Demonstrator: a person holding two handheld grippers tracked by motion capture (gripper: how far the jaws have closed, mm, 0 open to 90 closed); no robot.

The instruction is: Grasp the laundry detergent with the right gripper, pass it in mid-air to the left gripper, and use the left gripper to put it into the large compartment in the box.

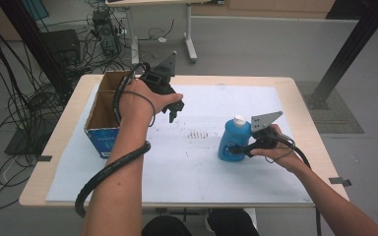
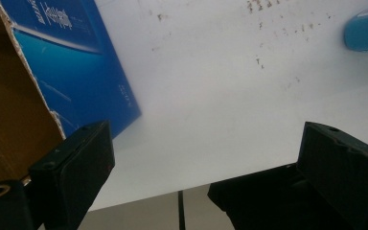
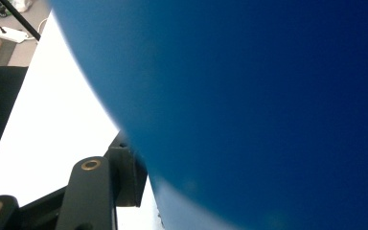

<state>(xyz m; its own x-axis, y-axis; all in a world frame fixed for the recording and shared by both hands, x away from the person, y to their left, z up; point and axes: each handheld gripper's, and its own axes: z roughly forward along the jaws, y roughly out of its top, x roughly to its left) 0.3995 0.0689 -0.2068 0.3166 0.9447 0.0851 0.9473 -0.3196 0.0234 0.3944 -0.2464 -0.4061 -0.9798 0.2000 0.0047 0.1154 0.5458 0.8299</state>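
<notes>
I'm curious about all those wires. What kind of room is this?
Probably a lab or workshop for recording handling tasks, not a home. Tangled cables and electronics lie on a bare grey floor, a black metal frame post stands by the table, and a person holds a wired hand-held gripper.

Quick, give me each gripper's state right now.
Left gripper: open, holding nothing, beside the cardboard box.
Right gripper: shut on the blue bottle.
</notes>
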